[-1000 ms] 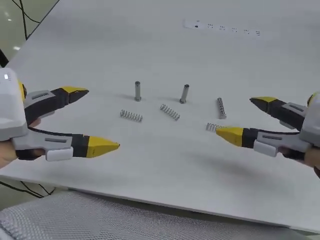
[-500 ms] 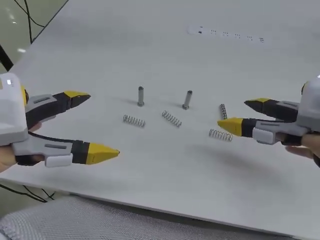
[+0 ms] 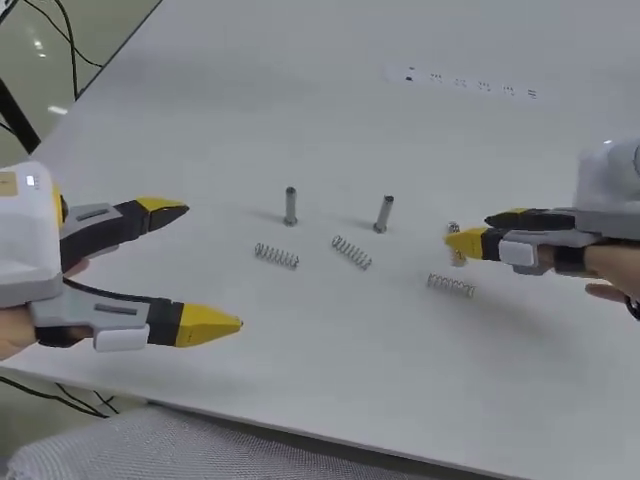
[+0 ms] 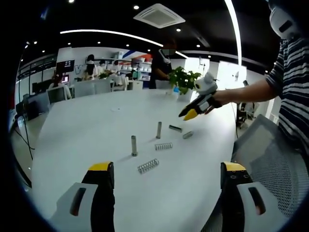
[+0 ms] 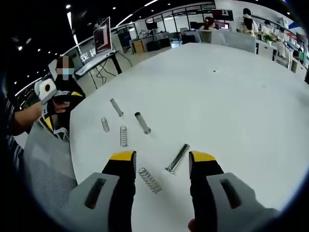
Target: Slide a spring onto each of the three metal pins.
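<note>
R tongs (image 5: 163,157) are spread wide w/ nothing pinched, jaws either side of the fallen pin (image 5: 177,158), which lies flat on the desk (image 3: 330,380). Can't tell if a jaw touches it. L tongs (image 3: 198,265) are also spread and empty, hanging over the desk's near left, well apart from the parts.

Other 2 pins stand upright: left pin (image 3: 290,205) and middle pin (image 3: 384,213). All 3 springs lie loose in front of the pins, none threaded yet: left spring (image 3: 276,255), middle spring (image 3: 351,252), right spring (image 3: 450,286), the last near the fallen pin.

Handling, as a guess:
- Pins look like smooth steel: stiff, slick, prob. light. The fallen one will likely roll, so pinch mid-shaft, square on, and stand it on its wider foot.
- Springs are tiny, v. light and soft along their length. They'll skitter or squash if nipped hard.
- Take a spring gently across the coils near one end, leaving the other end open for the pin tip.
</note>
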Available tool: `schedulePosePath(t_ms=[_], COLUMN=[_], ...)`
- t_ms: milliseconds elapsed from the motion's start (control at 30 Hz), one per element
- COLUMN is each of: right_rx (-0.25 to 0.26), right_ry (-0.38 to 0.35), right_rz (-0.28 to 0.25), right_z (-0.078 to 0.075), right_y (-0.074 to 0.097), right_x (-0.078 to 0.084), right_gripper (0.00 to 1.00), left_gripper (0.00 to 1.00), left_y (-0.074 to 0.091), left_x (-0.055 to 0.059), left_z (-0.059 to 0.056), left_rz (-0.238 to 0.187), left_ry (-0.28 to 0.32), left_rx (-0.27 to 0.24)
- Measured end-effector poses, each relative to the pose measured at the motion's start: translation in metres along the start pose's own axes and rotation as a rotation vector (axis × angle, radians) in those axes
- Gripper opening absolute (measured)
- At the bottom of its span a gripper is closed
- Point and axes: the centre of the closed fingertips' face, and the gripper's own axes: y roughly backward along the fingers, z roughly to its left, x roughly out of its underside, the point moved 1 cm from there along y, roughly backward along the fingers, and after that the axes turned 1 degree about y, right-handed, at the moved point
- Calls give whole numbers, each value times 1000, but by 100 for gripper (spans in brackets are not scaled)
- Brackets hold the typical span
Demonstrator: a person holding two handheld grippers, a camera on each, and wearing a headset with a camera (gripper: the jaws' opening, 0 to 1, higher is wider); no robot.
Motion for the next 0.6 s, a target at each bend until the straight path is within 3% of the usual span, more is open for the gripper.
schedulePosePath(t_ms=[233,367,600], right_rx=[33,35,42], right_ry=[-92,-125,-121], right_rz=[31,54,87], right_z=[-18,-21,-21], right_y=[-9,-15,-27], right_x=[1,5,9], right_gripper=[38,34,32], left_gripper=[90,90,89], left_y=[2,4,9], left_x=[0,5,13], left_z=[3,6,10], left_rz=[8,21,56], left_ry=[-8,-10,-22], left_rx=[-11,-24,-41])
